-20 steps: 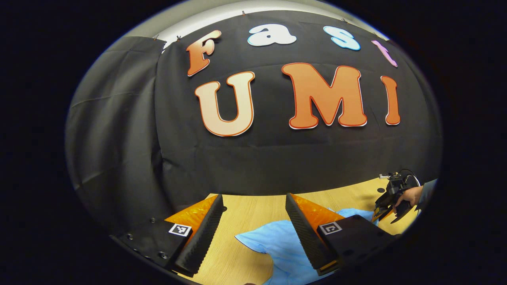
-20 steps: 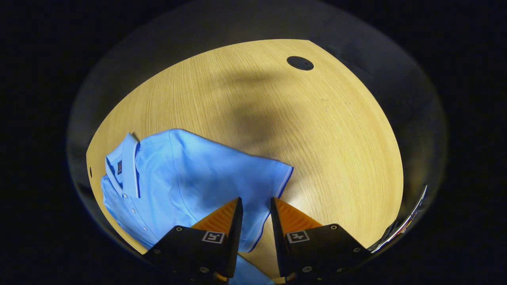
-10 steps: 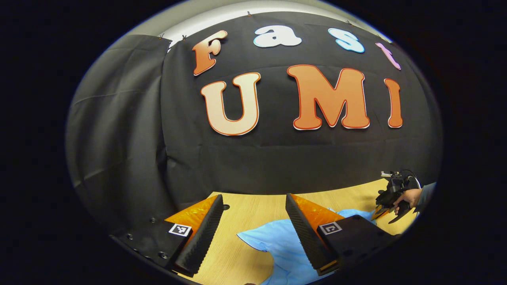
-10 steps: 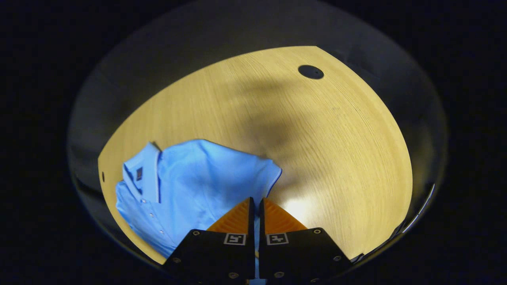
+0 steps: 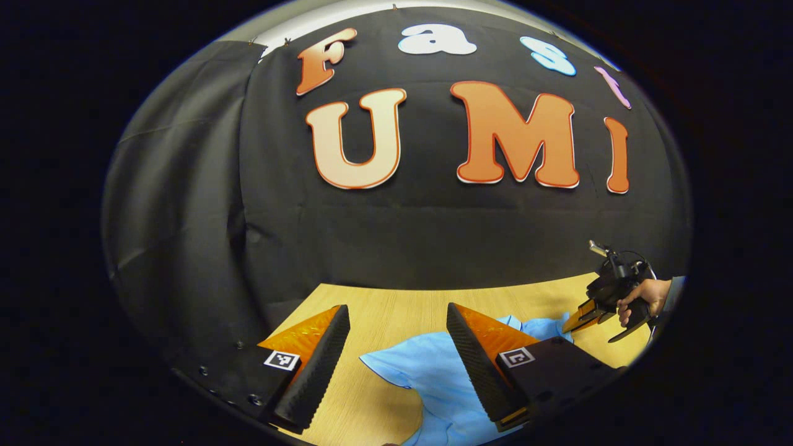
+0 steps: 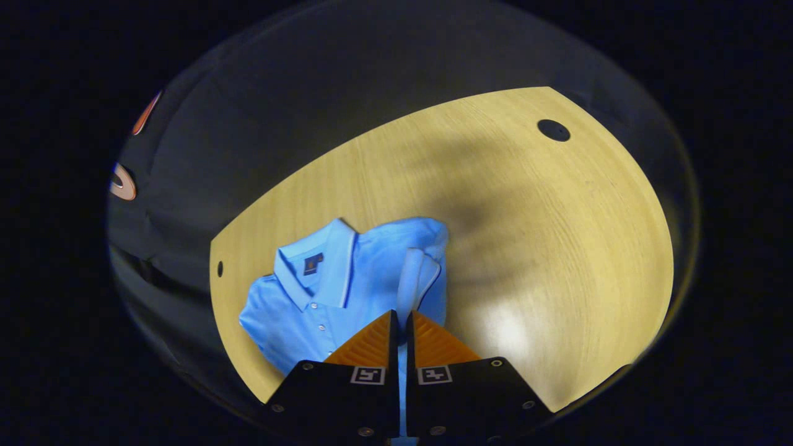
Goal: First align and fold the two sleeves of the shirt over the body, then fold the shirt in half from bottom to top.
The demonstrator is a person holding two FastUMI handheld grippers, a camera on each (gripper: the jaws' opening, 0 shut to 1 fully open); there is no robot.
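A light blue polo shirt point(image 6: 347, 285) lies collar up on the wooden table point(image 6: 545, 248). My right gripper point(image 6: 400, 328) is shut on its sleeve point(image 6: 416, 279), which hangs lifted and bunched over the shoulder area. In the left gripper view, my left gripper point(image 5: 396, 353) stands open above the table near the other sleeve point(image 5: 403, 365), with nothing between its fingers. The right gripper point(image 5: 579, 319), held by a hand point(image 5: 641, 294), shows at the far right there, raised over the shirt's far side.
The black booth cloth point(image 5: 396, 235) rises behind the table's far edge. Two small dark round holes sit in the tabletop, one near the corner point(image 6: 553, 130) and one by the shirt's collar side point(image 6: 219, 268).
My right gripper closed on the sleeve and lifted it inward over the shirt body. The left gripper stayed open, tilting down slightly toward the table.
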